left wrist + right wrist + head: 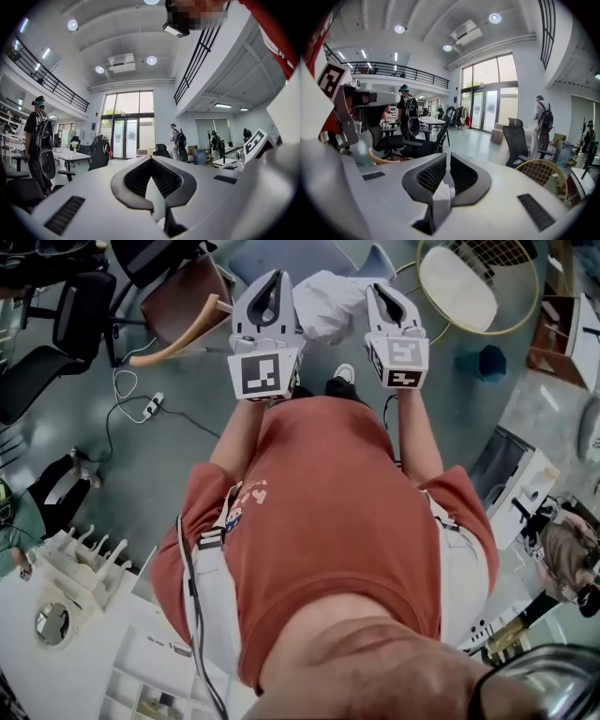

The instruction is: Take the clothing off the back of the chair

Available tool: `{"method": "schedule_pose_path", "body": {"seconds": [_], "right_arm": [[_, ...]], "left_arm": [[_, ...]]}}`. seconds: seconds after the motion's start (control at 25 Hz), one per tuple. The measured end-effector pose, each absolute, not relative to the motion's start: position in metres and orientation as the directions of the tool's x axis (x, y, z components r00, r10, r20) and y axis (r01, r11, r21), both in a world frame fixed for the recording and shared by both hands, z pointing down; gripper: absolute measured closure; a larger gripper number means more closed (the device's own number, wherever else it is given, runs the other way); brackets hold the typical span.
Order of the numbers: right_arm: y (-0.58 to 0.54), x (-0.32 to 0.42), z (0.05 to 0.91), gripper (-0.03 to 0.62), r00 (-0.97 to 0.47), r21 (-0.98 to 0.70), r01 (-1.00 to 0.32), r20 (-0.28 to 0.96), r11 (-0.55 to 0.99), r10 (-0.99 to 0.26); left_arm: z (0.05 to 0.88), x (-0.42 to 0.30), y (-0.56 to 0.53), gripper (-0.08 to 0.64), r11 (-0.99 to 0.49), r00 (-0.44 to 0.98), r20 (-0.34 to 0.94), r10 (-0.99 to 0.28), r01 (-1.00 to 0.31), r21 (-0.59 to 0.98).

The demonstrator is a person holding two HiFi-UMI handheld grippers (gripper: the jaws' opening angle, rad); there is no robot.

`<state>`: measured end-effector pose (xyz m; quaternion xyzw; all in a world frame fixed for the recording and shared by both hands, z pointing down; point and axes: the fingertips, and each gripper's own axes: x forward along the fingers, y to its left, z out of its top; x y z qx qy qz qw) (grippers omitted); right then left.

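Chair: the brown chair with a curved pale wooden arm [183, 298] stands at the upper left of the head view, just beside the left gripper. The part of it that we can see carries no cloth.
Left gripper: the white left gripper [272, 279] [150, 159] points about level, its jaws drawn together on a wedge of white cloth.
Clothing: the white, soft cloth garment [328, 310] [154, 199] [440, 197] hangs bunched between the two grippers, apart from the chair and over the grey-green floor [169, 456]. We cannot tell whether its lower part touches the floor.
Right gripper: the white right gripper [380, 289] [446, 157] tilts slightly downward, its jaws all but fully closed on a thin tuft of the garment.
Handling: we judge the garment light, limp and not fragile. It should sag and drape freely, and a thin pinch may let it slip.
Hold: we would take a doubled fold or a seam deep between the pads, with two holds well apart along the upper edge, so that the loose part does not drag.
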<state>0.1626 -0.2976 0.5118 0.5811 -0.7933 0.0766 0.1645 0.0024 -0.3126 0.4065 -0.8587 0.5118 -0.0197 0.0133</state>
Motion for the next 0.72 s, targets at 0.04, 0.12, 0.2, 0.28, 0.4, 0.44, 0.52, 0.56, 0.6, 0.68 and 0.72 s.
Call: {"method": "schedule_pose_path", "body": {"seconds": [0.04,0.12,0.2,0.28,0.4,0.44,0.52,0.56,0.6,0.68,0.72], "right_arm": [[-0.297,0.161,0.522,0.558,-0.273,0.068,-0.945,0.369,0.319,-0.888],[-0.295,0.158,0.541,0.554,-0.284,0.053,-0.941,0.408,0.333,-0.867],[-0.292,0.155,0.560,0.534,-0.303,0.029,-0.936,0.447,0.352,-0.841],[-0.289,0.150,0.578,0.481,-0.330,0.011,-0.923,0.488,0.384,-0.808],[-0.282,0.139,0.602,0.378,-0.387,-0.009,-0.888,0.557,0.460,-0.735],[-0.279,0.134,0.609,0.340,-0.409,-0.015,-0.870,0.580,0.493,-0.705],[-0.274,0.127,0.621,0.298,-0.453,-0.031,-0.829,0.623,0.558,-0.638],[-0.272,0.125,0.625,0.278,-0.469,-0.036,-0.808,0.644,0.588,-0.605],[-0.270,0.122,0.629,0.261,-0.480,-0.034,-0.784,0.665,0.619,-0.572],[-0.264,0.118,0.637,0.236,-0.481,0.000,-0.726,0.715,0.687,-0.508],[-0.263,0.118,0.643,0.226,-0.470,0.026,-0.692,0.741,0.721,-0.479]], "left_arm": [[0.412,0.001,-0.312,0.546,-0.478,0.477,0.037,-0.878,-0.877,-0.047],[0.419,0.000,-0.310,0.546,-0.477,0.476,0.040,-0.879,-0.878,-0.037],[0.422,0.000,-0.311,0.546,-0.472,0.472,0.007,-0.881,-0.881,-0.013],[0.431,-0.002,-0.311,0.546,-0.468,0.468,0.007,-0.884,-0.884,-0.014],[0.444,-0.006,-0.311,0.546,-0.458,0.457,0.037,-0.889,-0.889,-0.002],[0.448,-0.007,-0.311,0.546,-0.455,0.454,0.045,-0.890,-0.891,0.004],[0.455,-0.008,-0.310,0.546,-0.454,0.453,0.057,-0.889,-0.891,0.011],[0.458,-0.008,-0.310,0.546,-0.453,0.452,0.063,-0.890,-0.892,0.012],[0.461,-0.008,-0.311,0.546,-0.450,0.450,0.068,-0.890,-0.893,0.012],[0.466,-0.010,-0.311,0.546,-0.445,0.445,0.079,-0.892,-0.896,0.016],[0.469,-0.011,-0.311,0.546,-0.441,0.441,0.084,-0.893,-0.897,0.020]]}}
